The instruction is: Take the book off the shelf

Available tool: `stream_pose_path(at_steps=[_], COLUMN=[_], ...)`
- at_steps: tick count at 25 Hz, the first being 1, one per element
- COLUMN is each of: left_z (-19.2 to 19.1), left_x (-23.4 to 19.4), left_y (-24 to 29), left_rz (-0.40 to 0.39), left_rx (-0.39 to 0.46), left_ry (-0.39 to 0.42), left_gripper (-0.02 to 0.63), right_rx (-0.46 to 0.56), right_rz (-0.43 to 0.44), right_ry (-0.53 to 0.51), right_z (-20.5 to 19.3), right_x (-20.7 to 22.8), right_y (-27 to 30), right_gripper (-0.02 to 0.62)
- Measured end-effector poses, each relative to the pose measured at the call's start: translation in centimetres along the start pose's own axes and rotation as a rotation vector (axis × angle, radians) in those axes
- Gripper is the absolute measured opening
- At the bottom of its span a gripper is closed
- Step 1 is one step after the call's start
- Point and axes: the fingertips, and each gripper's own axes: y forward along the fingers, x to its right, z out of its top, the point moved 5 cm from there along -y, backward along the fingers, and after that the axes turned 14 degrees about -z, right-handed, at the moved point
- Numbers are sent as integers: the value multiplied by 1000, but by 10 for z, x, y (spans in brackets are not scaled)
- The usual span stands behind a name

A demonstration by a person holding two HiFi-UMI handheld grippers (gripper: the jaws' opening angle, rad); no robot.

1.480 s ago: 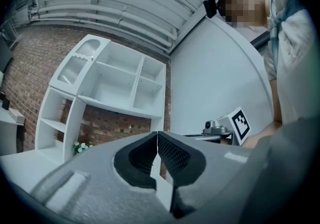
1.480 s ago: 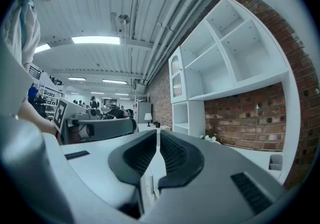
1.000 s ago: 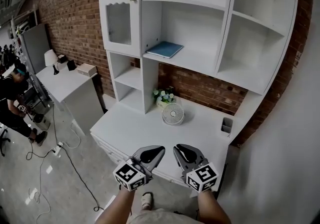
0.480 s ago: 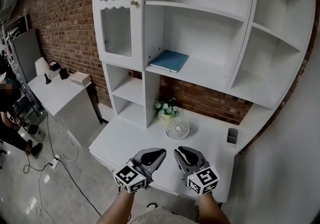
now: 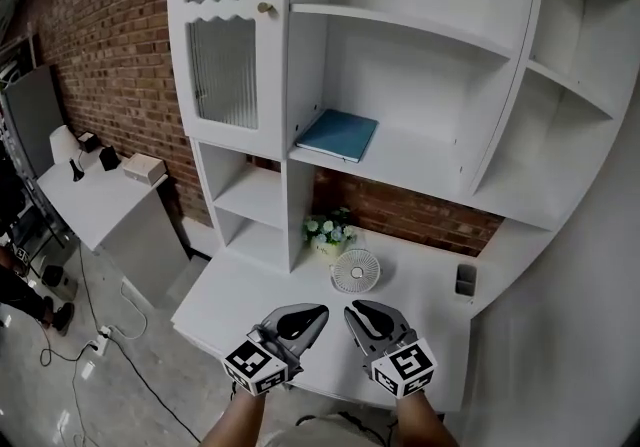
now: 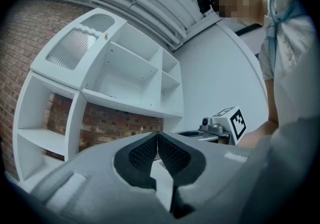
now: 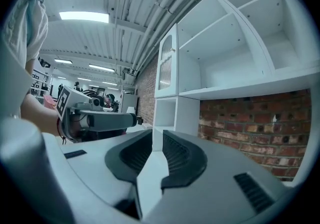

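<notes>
Head view: the left hand-held gripper [image 5: 321, 312] and right hand-held gripper [image 5: 350, 310] are clenched on nothing, level and side by side over the table [image 5: 240, 287] edge. The book [image 5: 338, 135] lies flat on the shelf [image 5: 425, 163], well above. Best raise one gripper, open it, and take the book's front edge squarely.

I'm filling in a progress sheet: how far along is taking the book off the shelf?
Nothing looks done: the blue book lies flat on its shelf, untouched. In hand: nothing; the left gripper and right gripper hang low over the front edge of the desk, jaws together and empty. To do: reach up, grip the book and lift it off.
</notes>
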Motion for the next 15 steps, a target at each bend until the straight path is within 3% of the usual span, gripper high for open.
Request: stream_pose_path(at_steps=[10,15], left_z=[4,9], left_x=[-28,-46], left_y=[16,33], left_rz=[0,22], left_rx=[-10,-31], left_ry=[-19,33], left_gripper=[11,11], right_rx=[-6,29], right_rz=[48,104], right_ry=[-187,-155], right_z=[23,29], right_x=[10,23], right_y=[19,34], right_gripper=[77,77])
